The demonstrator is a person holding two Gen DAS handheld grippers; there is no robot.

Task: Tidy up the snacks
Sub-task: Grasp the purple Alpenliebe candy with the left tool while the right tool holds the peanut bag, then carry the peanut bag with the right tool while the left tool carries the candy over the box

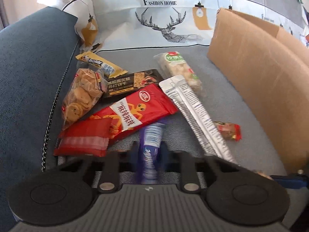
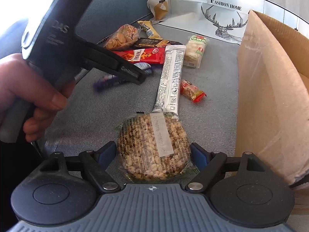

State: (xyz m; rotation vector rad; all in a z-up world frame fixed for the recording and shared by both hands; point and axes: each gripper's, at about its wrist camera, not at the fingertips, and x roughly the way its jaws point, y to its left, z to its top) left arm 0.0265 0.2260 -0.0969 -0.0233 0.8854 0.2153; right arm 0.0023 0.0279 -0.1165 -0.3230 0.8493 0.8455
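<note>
Snack packs lie in a heap on a grey sofa seat. My left gripper is shut on a purple-and-white snack pack, whose far end lies under a red cracker pack. The right wrist view shows the left gripper from the side, above that purple pack. My right gripper is closed on a round puffed-grain cake in clear wrap, one blue pad against each side. An open cardboard box stands to the right.
In the heap: a cookie bag, a dark cracker pack, a yellow bar, a rice-cake pack, a long silver sachet, a small red candy. A dark blue cushion lies left; a printed deer cloth hangs behind.
</note>
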